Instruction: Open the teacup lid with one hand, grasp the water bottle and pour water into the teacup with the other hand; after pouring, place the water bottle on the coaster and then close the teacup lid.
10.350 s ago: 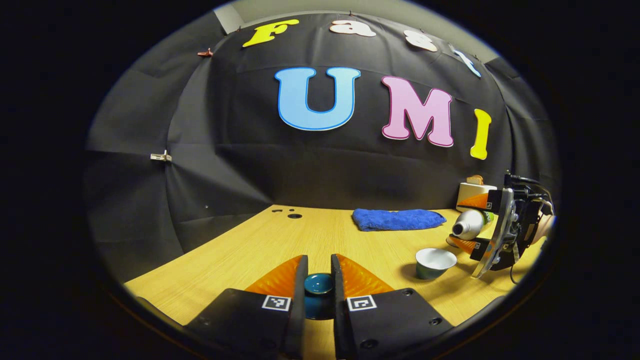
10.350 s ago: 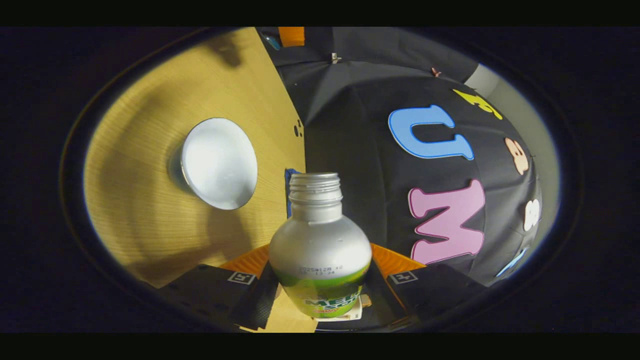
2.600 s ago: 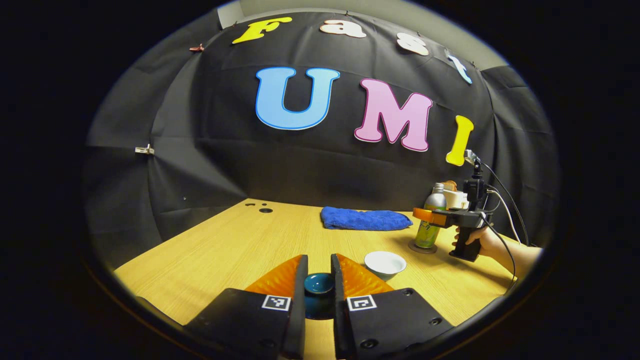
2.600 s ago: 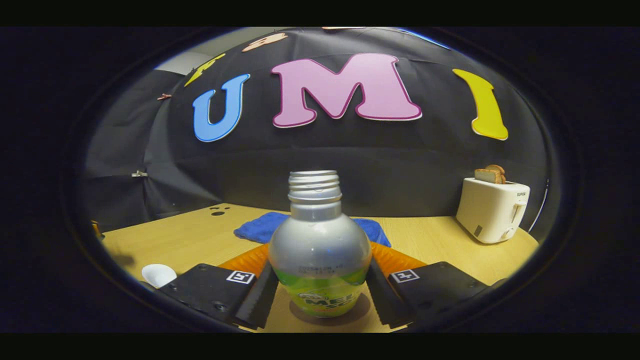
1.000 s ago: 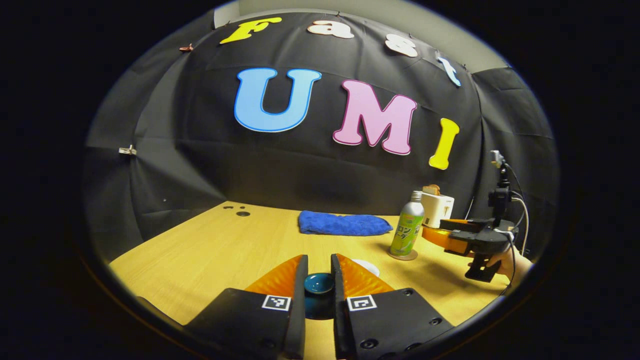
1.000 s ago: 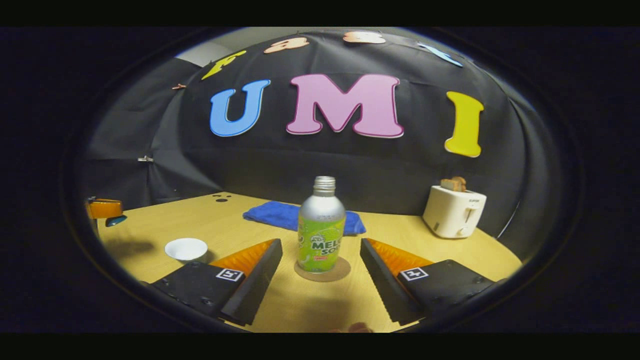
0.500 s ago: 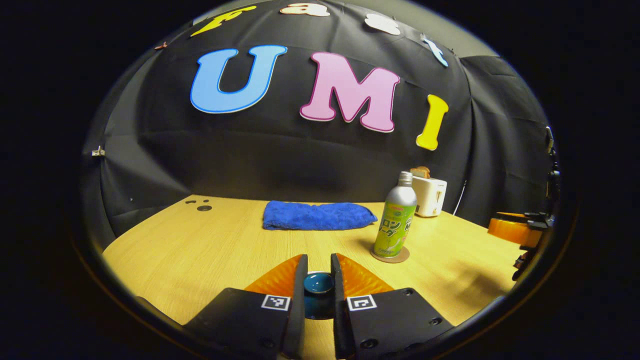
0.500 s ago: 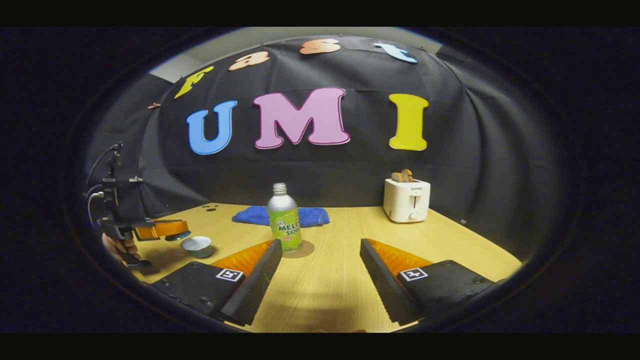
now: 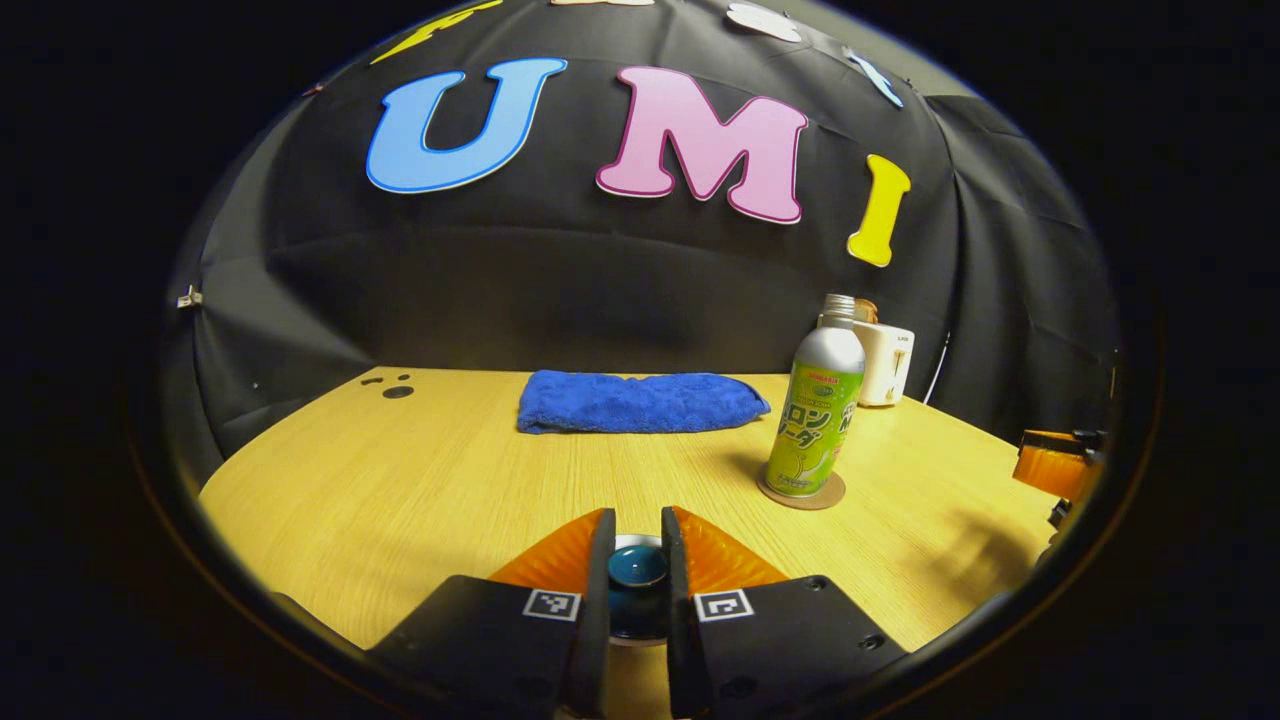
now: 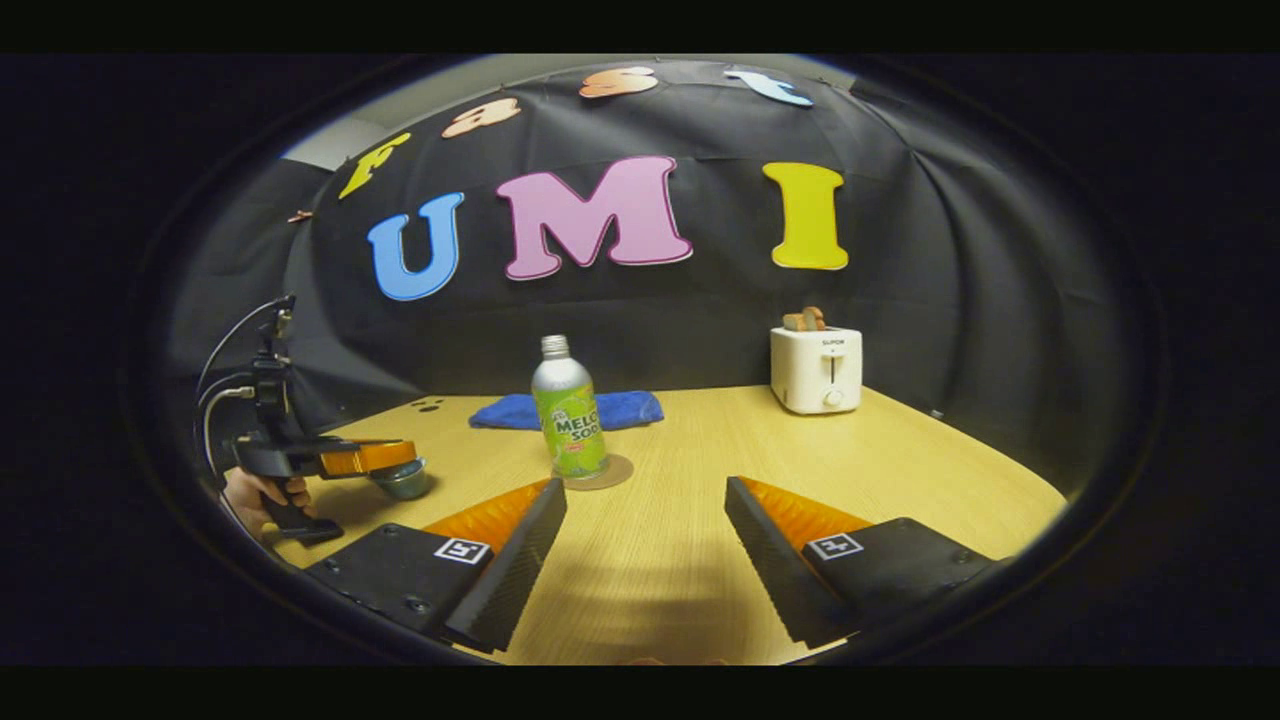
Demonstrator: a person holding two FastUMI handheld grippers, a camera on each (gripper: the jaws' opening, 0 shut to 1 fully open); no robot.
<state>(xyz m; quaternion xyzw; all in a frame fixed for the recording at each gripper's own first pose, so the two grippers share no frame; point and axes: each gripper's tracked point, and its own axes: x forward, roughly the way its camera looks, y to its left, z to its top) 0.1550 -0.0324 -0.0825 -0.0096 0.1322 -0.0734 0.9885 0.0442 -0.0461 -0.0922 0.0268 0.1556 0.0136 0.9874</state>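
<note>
My left gripper (image 9: 637, 520) is shut on the knob of the teal teacup lid (image 9: 638, 566), with the teacup's white rim just under it. From the right gripper view, that left gripper (image 10: 385, 460), held by a hand (image 10: 250, 495), sits on top of the teacup (image 10: 403, 483). The silver and green water bottle (image 9: 815, 420) (image 10: 568, 410) stands upright and uncapped on the round brown coaster (image 9: 803, 493) (image 10: 600, 473). My right gripper (image 10: 645, 492) is open with nothing between its fingers, well back from the bottle; its tip shows at the right edge (image 9: 1058, 466).
A blue towel (image 9: 640, 402) (image 10: 572, 410) lies at the back of the wooden table (image 9: 420, 470). A white toaster (image 10: 817, 368) (image 9: 887, 360) with bread stands at the back right. Small dark holes (image 9: 395, 390) mark the far left of the table.
My left gripper carried the lid to the right and down onto the teacup. My right gripper backed farther from the bottle, which stays on the coaster.
</note>
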